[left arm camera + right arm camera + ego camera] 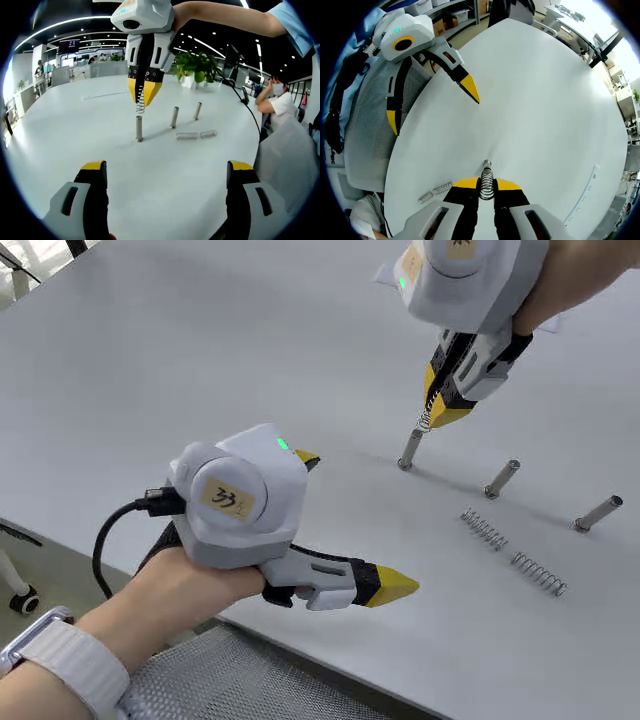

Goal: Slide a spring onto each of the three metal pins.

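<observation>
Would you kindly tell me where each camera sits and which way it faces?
Head view: on the headset, looking forward and down at the table; a hand holds the left gripper.
Left gripper view: on the left gripper, looking across the table at the right gripper holding a spring above a pin; own jaws open.
Right gripper view: on the right gripper, looking down onto that pin; own jaws clamp the spring.
Shared: both gripper views show two loose springs.

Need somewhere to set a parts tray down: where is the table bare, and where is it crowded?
Bare: the tabletop left of the left pin, beyond the open left gripper. Crowded: the row with the middle pin and right pin, a loose spring and a second spring before them, and the right gripper holding a third spring over the left pin.
</observation>
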